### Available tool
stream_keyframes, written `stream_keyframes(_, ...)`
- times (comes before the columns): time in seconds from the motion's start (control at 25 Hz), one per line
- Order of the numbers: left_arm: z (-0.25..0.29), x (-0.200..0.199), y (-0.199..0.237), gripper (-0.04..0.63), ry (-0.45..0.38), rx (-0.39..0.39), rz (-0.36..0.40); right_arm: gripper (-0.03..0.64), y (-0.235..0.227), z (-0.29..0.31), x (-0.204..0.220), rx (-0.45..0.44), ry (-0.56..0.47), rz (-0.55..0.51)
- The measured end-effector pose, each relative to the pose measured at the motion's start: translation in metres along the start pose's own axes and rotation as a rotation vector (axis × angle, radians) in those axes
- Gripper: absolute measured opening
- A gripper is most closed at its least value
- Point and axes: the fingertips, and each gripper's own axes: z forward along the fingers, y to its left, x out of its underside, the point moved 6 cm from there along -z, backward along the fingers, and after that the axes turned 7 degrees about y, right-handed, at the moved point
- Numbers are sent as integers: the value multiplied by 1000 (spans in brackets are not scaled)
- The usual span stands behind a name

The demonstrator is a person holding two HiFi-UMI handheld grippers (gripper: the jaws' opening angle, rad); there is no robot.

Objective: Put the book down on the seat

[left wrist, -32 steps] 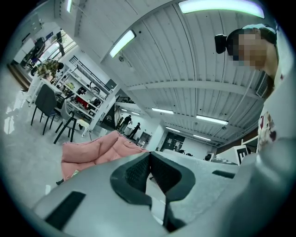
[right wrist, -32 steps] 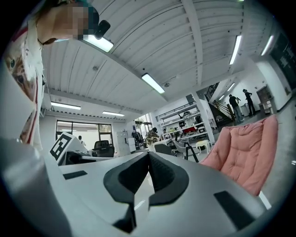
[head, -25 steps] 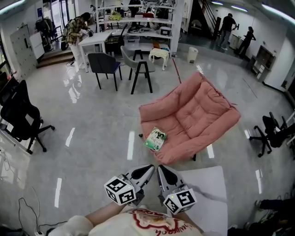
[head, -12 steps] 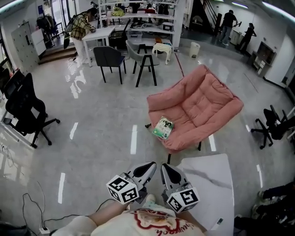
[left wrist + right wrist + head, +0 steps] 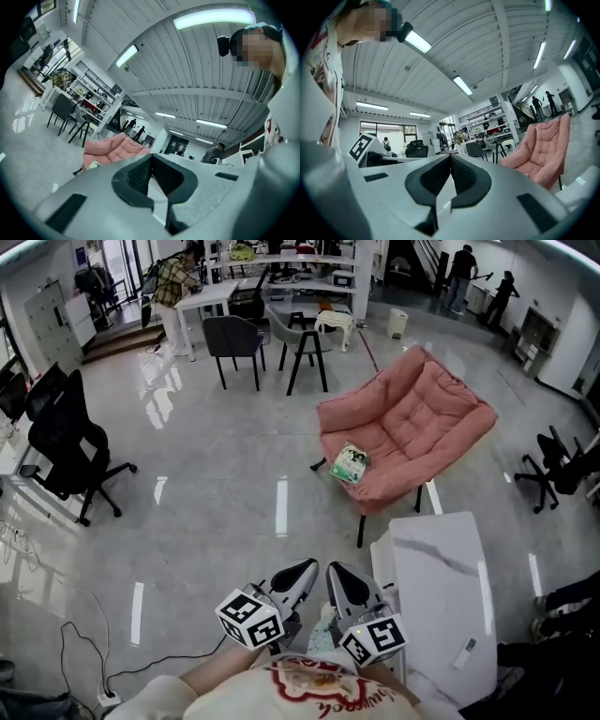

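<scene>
A green-covered book (image 5: 350,463) lies on the front left edge of the pink cushioned seat (image 5: 422,423) across the floor; the seat shows as pink cushions (image 5: 115,149) in the left gripper view and at the right (image 5: 541,145) in the right gripper view. My left gripper (image 5: 307,570) and right gripper (image 5: 336,574) are held close to my body, side by side, far from the seat. Both are shut with nothing between their jaws; the dark pads (image 5: 140,174) meet, as do those of the right one (image 5: 461,176).
A white table (image 5: 441,592) stands just right of my grippers, between me and the seat. Black office chairs (image 5: 70,451) are at the left and another (image 5: 562,474) at the right. Dark chairs (image 5: 234,338), stools and desks with people stand at the back.
The view has drawn back from the seat: seat and book sit farther up and right in the head view, and more of the white table shows. Both grippers stay shut and empty.
</scene>
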Motion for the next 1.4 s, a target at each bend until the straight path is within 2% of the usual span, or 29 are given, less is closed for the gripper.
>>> stream_keyframes(0.2,-41,19,-21,5,33,39,-9,2,51,-29,18,28,22,-5)
stream_keyframes(0.36,-53,23,-34,5,43,68,-9,2,67,-42,17,45,28,-22)
stream_keyframes(0.52,-59,20,-43,5,36,82,4,2,74,-44,12,54,22,-71)
stream_keyframes(0.72,-61,24,-50,5,31,78,1,2,81,-54,9,46,8,-84)
stream_keyframes(1.08,-58,23,-62,5,31,78,17,2,78,-73,1,83,-43,-80)
stream_keyframes(1.4,-60,28,-73,5,38,77,64,2,75,-82,9,89,-31,-60)
